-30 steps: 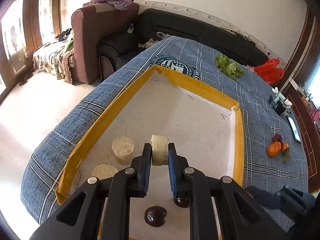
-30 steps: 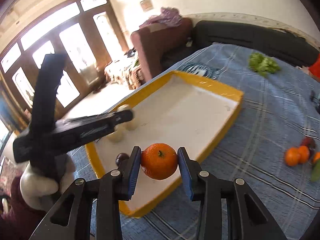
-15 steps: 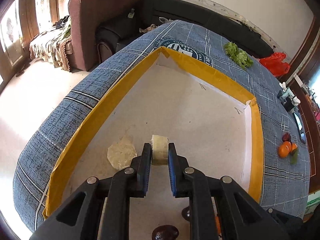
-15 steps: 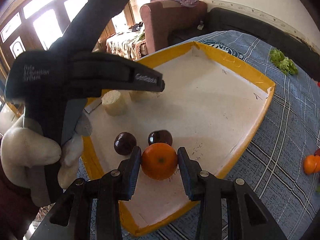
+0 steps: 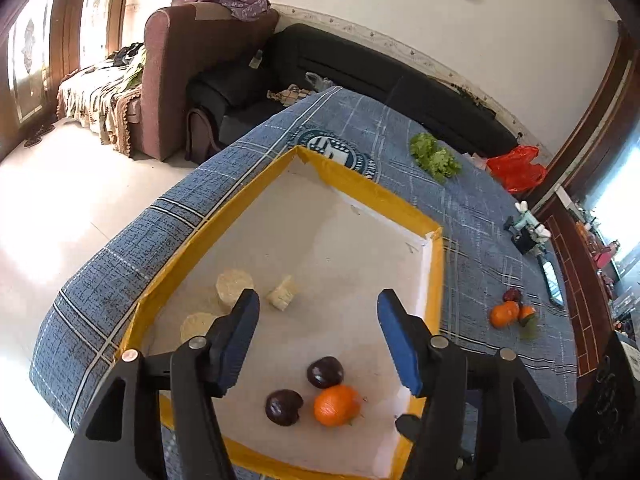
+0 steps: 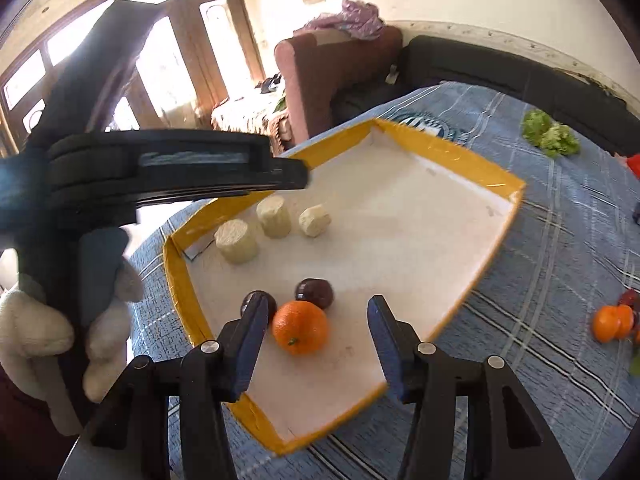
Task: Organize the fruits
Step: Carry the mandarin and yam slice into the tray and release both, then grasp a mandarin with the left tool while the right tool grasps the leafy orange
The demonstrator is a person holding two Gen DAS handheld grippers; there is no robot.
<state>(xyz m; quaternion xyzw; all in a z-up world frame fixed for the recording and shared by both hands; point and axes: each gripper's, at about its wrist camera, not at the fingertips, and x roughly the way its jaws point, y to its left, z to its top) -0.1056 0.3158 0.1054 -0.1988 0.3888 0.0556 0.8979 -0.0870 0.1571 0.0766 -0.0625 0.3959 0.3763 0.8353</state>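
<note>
A white tray with a yellow rim (image 5: 360, 186) (image 6: 452, 148) lies on the blue checked cloth. In it sit three pale cut fruit chunks (image 5: 283, 298) (image 6: 315, 220), two dark plums (image 5: 325, 372) (image 6: 315, 292) and an orange (image 5: 336, 405) (image 6: 300, 332). My left gripper (image 5: 318, 312) hovers over the tray, its jaws opening with nothing between them. My right gripper (image 6: 317, 314) is low over the tray's near end with its jaws opening. The orange rests on the tray between them, clear of both pads.
More oranges and a plum (image 5: 506, 314) (image 6: 612, 322) lie on the cloth right of the tray. Lettuce (image 5: 436, 156) (image 6: 550, 134) and a red bag (image 5: 516, 168) are at the far side. A gloved hand (image 6: 36, 332) holds the left gripper's black body (image 6: 160, 168) at left.
The left gripper opened and dropped its pale chunk beside the other two, then drew back and up. The right gripper opened and left the orange on the tray by the plums.
</note>
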